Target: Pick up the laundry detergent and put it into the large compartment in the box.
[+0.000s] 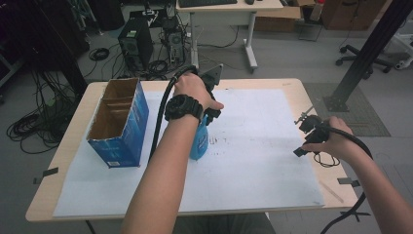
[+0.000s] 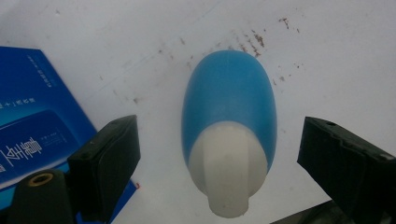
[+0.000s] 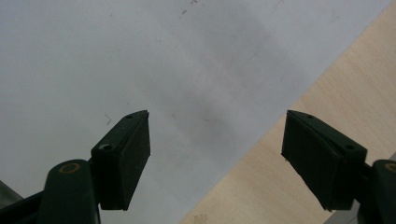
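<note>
- Blue bottle (image 2: 229,107) with a white cap (image 2: 227,172) stands upright on the white sheet (image 1: 253,146), near the middle of the desk (image 1: 297,87); in the high view its blue body (image 1: 198,141) shows just below the left hand (image 1: 192,92).
- Left gripper (image 2: 219,149) hangs above the bottle, looking straight down on it. Jaws stand wide, one at 9 o'clock of the cap and one at 3 o'clock, with clear gaps on both sides; no contact seen.
- Open blue carton (image 1: 119,122) with a cardboard inside stands at 9 o'clock of the bottle, near but apart; its printed wall (image 2: 32,135) shows at the left edge of the left gripper view. The compartments look empty as far as the high view shows.
- Right gripper (image 3: 217,154) idles at 3 o'clock of the desk, well apart from the bottle, held in the right hand (image 1: 336,141). Jaws wide, nothing between them, over the sheet's edge and the bare wood.
- Progress, as a judgement: early stage. Gripper is lined up over the cap; grasp not yet made.
- Left to do, probably: lower, close on the bottle, lift, and carry it toward the carton at 9 o'clock. The carton as destination is a guess.
</note>
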### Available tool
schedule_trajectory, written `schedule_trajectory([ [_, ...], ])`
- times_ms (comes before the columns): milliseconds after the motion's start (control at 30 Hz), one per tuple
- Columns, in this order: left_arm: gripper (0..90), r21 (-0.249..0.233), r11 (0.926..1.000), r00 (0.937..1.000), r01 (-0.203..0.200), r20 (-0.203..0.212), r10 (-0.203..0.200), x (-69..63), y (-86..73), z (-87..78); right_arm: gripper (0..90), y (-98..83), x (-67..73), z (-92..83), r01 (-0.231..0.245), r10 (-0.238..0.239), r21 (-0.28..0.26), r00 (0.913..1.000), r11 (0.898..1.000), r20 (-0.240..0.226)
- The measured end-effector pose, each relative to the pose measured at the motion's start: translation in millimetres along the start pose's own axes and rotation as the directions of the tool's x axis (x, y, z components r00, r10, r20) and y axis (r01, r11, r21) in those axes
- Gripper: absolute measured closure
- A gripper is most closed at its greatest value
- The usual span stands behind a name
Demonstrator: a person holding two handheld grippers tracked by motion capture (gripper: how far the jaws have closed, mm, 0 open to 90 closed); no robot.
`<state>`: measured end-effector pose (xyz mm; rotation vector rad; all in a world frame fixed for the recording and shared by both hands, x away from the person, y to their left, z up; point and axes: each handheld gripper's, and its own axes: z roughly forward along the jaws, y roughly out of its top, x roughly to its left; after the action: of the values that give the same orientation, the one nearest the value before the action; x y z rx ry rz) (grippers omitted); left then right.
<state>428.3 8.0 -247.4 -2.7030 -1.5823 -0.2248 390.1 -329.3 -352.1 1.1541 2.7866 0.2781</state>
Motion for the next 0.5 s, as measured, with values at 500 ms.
schedule_trajectory([
  [500, 13.1, 0.022, 0.9998, 1.0, -0.002, 0.009, 0.001, -0.9, -2.5, 20.4, 24.0, -1.4, -1.1, 3.3, -0.005, 0.005, 0.006, 1.0, 1.0, -0.001],
])
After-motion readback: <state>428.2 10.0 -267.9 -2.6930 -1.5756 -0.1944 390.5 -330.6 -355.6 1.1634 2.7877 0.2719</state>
